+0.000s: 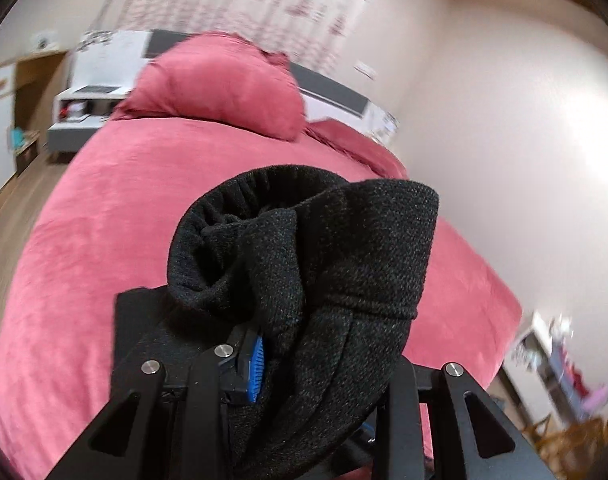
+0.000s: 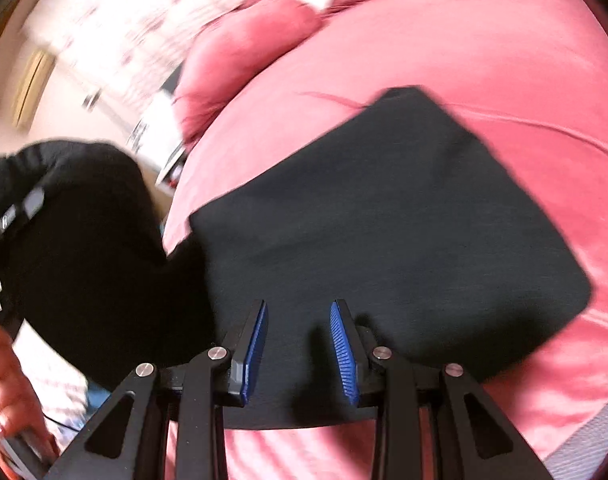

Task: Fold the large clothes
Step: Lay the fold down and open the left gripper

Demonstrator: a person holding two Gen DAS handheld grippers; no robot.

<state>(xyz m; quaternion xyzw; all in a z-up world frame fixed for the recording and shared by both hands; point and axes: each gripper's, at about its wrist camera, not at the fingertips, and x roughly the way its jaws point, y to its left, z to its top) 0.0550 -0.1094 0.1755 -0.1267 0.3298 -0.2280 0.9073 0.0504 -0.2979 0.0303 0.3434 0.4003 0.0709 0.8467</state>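
The left gripper [image 1: 304,344] is clamped on a bunched fold of a black knit garment [image 1: 316,264]. The cloth fills the gap between its fingers, and only one blue pad [image 1: 257,368] shows beside it. The bundle is lifted clear of the pink bedspread [image 1: 144,220], with a ribbed opening — a cuff or waistband, which cannot be told — turned toward the pillow [image 1: 220,84].

The right gripper [image 2: 300,352] is released: its two blue pads [image 2: 344,356] stand apart with nothing pressed between them. It hovers just above the near edge of a flat, folded dark garment [image 2: 384,220] lying on the bedspread [image 2: 504,60]. From the right wrist view, the lifted knit bundle [image 2: 88,260] hangs to the left of this flat piece and overlaps its left edge in the picture; contact cannot be confirmed.

Governing relation: the knit garment lies to the left of the right gripper's jaws and is carried only by the left hand. The right hand is the free one, and it is near enough to take a second hold. The bundle's long axis cannot be read while it is bunched — it appears that spreading must precede any fold.
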